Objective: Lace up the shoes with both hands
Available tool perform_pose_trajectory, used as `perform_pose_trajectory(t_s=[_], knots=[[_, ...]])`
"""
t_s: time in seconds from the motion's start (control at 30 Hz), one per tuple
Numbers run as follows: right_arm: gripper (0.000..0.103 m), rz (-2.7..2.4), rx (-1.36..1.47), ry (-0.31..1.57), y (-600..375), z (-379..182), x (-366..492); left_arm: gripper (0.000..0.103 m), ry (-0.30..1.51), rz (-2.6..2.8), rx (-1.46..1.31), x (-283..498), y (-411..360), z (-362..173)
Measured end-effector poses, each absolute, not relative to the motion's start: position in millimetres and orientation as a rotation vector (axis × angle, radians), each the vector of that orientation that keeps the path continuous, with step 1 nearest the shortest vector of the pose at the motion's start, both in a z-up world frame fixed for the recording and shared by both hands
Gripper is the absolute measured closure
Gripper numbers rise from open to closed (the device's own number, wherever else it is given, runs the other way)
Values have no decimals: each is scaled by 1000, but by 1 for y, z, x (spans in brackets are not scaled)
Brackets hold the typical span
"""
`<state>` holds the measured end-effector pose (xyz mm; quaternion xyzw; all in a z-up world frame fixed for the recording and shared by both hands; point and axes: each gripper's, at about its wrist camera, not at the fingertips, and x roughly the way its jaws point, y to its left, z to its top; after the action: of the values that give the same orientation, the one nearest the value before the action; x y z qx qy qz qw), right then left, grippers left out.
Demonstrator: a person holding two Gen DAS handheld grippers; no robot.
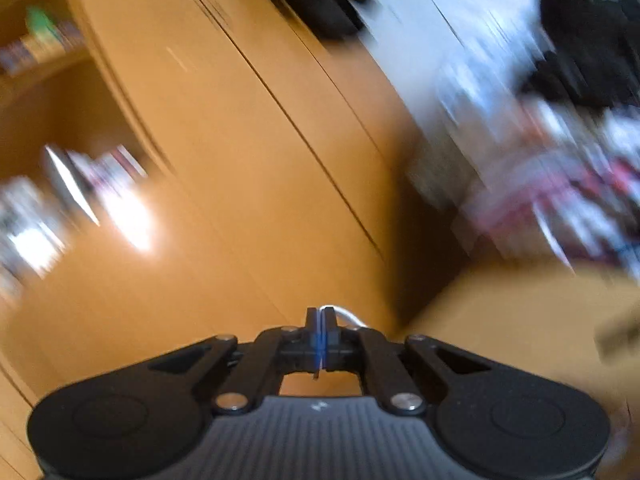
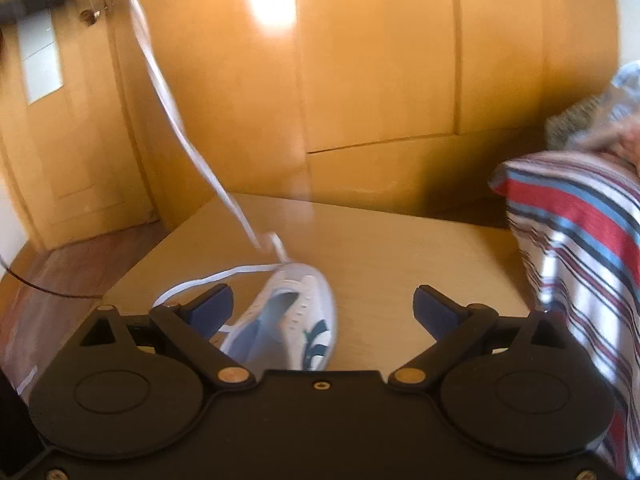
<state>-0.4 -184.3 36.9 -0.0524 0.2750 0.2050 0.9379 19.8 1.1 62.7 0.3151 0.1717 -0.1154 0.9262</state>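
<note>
The left gripper (image 1: pixel 320 322) has its fingers pressed together on a thin white lace (image 1: pixel 347 315), which curls out to the right of the fingertips; the rest of that view is smeared by blur, showing only wooden panelling (image 1: pixel 240 140).

The right gripper (image 2: pixel 322 306) holds its fingers wide apart, with nothing between the pads. A white shoe (image 2: pixel 296 316) with a dark green mark lies on the bench (image 2: pixel 400 248) between the two fingers, nearer the left finger (image 2: pixel 212 308) and well apart from the right one. From the shoe's far end its lace (image 2: pixel 188 144) rises steeply up and left, beyond the fingertips. A striped cloth (image 2: pixel 576 240) lies right of the right finger.
</note>
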Motion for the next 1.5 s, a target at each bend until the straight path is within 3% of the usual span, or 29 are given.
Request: perform_pose_trajectory(t_s=[0.1,0.2,0.27,0.33,0.53,0.67,0.8,0.97,1.03,1.07,1.37,1.5], knots=[[9,501,-219,531,-158,30,5,102,402,-384,669,11,-7,12],[30,611,-353,542,-129,16,16,102,386,-499,700,-1,-12,3],[62,669,-400,550,-120,10,20,102,385,-540,675,1,-11,7],[67,729,-441,572,-107,4,29,102,395,-566,683,0,-11,3],[67,780,-427,565,-97,1,34,102,419,-611,712,-1,-11,0],[91,811,-424,579,-95,-2,33,102,423,-622,709,-4,-15,2],[95,795,-418,569,-99,1,29,102,441,-601,705,0,-15,0],[97,747,-322,600,-105,2,35,94,437,-540,632,9,-12,6],[97,711,-221,619,-115,4,40,73,427,-500,594,9,-7,8],[97,699,-187,623,-120,5,38,71,425,-478,566,9,-3,10],[97,620,-68,631,-127,5,36,71,580,-438,183,34,25,11],[96,617,-99,669,-127,1,37,72,642,-354,195,37,32,0]])
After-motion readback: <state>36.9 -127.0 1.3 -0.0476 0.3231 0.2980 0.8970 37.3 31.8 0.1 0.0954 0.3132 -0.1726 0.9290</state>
